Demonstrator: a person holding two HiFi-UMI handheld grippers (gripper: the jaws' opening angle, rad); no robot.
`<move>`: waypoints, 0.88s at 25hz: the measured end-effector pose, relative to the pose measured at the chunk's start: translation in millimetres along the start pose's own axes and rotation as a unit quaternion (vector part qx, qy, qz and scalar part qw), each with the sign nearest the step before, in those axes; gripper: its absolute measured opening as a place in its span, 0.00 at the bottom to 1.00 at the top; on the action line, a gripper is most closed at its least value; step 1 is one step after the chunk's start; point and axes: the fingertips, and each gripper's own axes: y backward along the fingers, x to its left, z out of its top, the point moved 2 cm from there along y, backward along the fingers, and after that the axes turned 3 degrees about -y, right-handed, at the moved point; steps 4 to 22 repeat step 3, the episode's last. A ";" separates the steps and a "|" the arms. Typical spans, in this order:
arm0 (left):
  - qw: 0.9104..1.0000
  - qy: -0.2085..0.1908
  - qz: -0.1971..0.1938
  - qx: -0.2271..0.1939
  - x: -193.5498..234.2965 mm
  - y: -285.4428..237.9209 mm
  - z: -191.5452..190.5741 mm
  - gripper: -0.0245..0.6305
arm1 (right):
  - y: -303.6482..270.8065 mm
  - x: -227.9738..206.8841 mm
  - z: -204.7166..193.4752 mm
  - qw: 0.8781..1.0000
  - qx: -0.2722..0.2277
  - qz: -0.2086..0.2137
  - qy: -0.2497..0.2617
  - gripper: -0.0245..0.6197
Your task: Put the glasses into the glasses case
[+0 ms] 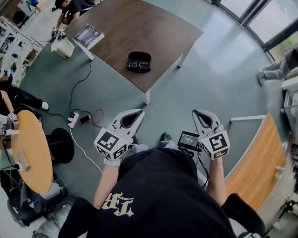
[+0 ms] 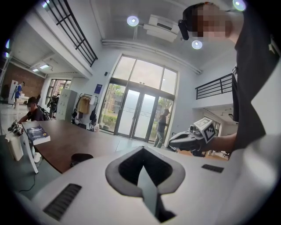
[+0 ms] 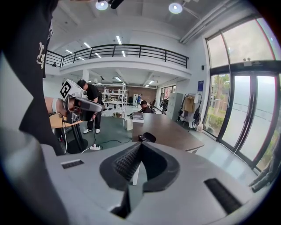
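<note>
Two grippers: left gripper [image 1: 138, 113] and right gripper [image 1: 196, 113] are held out in front of the person's black shirt, side by side and well apart, both above the grey floor [image 1: 219, 69].
Left jaws: clenched tip to tip in the left gripper view [image 2: 142, 152], with nothing between them.
Right jaws: likewise clenched and empty in the right gripper view [image 3: 139, 147].
Glasses case: black and lying open [image 1: 139, 57] near the closest corner of the brown table [image 1: 139, 23]; neither gripper is near it.
Glasses: dark-framed pair [image 1: 138, 65] at the near side of the case, touching it; from here I cannot tell whether they sit inside the tray or lean on its edge.
Case in the gripper views: a small dark shape on the table edge [image 2: 81, 157] [image 3: 147, 137]; the glasses are too small to make out there.
Book: lies on the far left part of the table [image 1: 88, 35], well apart from the case.
Floor to the left: a white power strip [image 1: 73, 119] with a black cable running up towards the table.
Round table: light wood [image 1: 29, 148], at the left edge of the head view.
Small screen: a dark device [image 1: 188, 138] just beside the right gripper's marker cube.
Other people: one bends at the table's far end [image 1: 70, 7]; another stands by the glass doors [image 2: 163, 126].
</note>
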 end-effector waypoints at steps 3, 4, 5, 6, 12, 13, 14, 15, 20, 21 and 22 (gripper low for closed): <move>1.000 0.000 0.003 0.000 -2.5 -6.2 2.5 0.05 | 6.0 -10.2 -1.1 1.000 -0.001 -0.005 -0.002 0.02; 1.000 0.000 0.003 0.000 -2.5 -6.2 2.5 0.05 | 6.0 -10.2 -1.1 1.000 -0.001 -0.005 -0.002 0.02; 1.000 0.000 0.003 0.000 -2.5 -6.2 2.5 0.05 | 6.0 -10.2 -1.1 1.000 -0.001 -0.005 -0.002 0.02; 1.000 0.000 0.003 0.000 -2.5 -6.2 2.5 0.05 | 6.0 -10.2 -1.1 1.000 -0.001 -0.005 -0.002 0.02; 1.000 0.000 0.003 0.000 -2.5 -6.2 2.5 0.05 | 6.0 -10.2 -1.1 1.000 -0.001 -0.005 -0.002 0.02; 1.000 0.000 0.003 0.000 -2.5 -6.2 2.5 0.05 | 6.0 -10.2 -1.1 1.000 -0.001 -0.005 -0.002 0.02; 1.000 0.000 0.003 0.000 -2.5 -6.2 2.5 0.05 | 6.0 -10.2 -1.1 1.000 -0.001 -0.005 -0.002 0.02; 1.000 0.000 0.003 0.000 -2.5 -6.2 2.5 0.05 | 6.0 -10.2 -1.1 1.000 -0.001 -0.005 -0.002 0.02; 1.000 0.000 0.003 0.000 -2.5 -6.2 2.5 0.05 | 6.0 -10.2 -1.1 1.000 -0.001 -0.005 -0.002 0.02; 1.000 0.000 0.003 0.000 -2.5 -6.2 2.5 0.05 | 6.0 -10.2 -1.1 1.000 -0.001 -0.005 -0.002 0.02; 1.000 0.000 0.003 0.000 -2.5 -6.2 2.5 0.05 | 6.0 -10.2 -1.1 1.000 -0.001 -0.005 -0.002 0.02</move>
